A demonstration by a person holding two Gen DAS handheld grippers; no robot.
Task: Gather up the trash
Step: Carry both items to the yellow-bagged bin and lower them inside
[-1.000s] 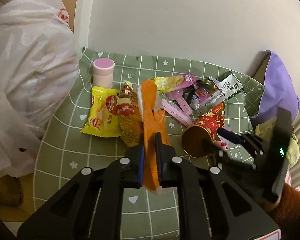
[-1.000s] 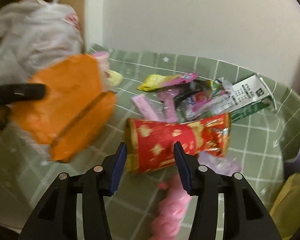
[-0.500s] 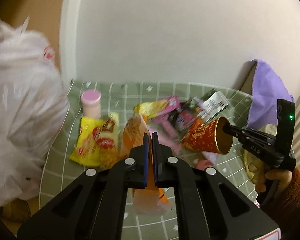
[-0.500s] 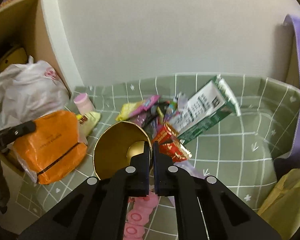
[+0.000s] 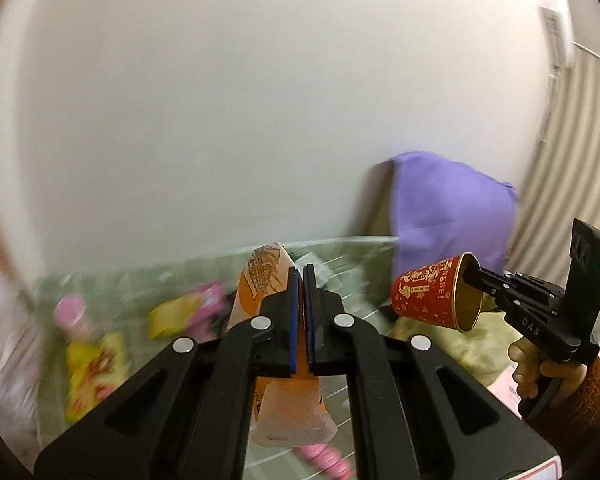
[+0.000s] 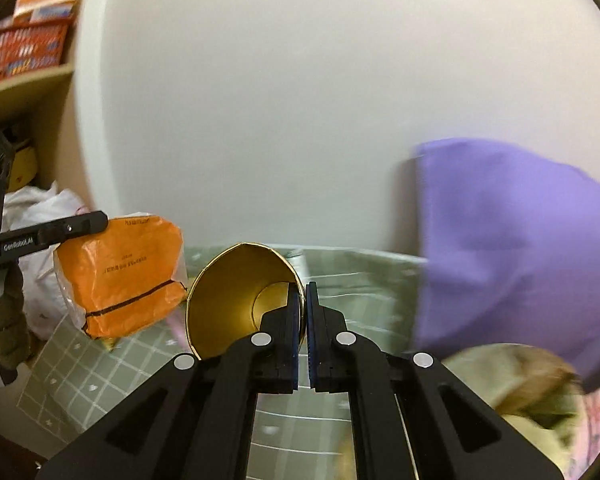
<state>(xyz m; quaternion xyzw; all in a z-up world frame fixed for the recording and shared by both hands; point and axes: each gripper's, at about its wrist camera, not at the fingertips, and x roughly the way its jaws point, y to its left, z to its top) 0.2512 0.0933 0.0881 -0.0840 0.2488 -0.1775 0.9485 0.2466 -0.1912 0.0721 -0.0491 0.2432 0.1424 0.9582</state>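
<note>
My left gripper [image 5: 301,276] is shut on an orange plastic wrapper [image 5: 260,280] and holds it in the air above the table; the wrapper also shows in the right wrist view [image 6: 124,276]. My right gripper [image 6: 303,296] is shut on the rim of a red paper cup with a gold inside [image 6: 236,300]. The cup [image 5: 432,296] hangs on its side off the right gripper [image 5: 470,272] in the left wrist view. More wrappers, yellow [image 5: 96,368] and pink [image 5: 208,300], lie blurred on the green checked cloth [image 5: 148,280].
A purple cloth [image 6: 520,240] lies at the right against the white wall. A white plastic bag [image 6: 56,208] sits at the left below a wooden shelf [image 6: 24,84] with an orange basket. A pink-lidded jar [image 5: 70,312] stands on the cloth at left.
Both grippers have lifted and swung right with their loads. The views now tilt up toward the wall, and the table litter has dropped low in the frames.
</note>
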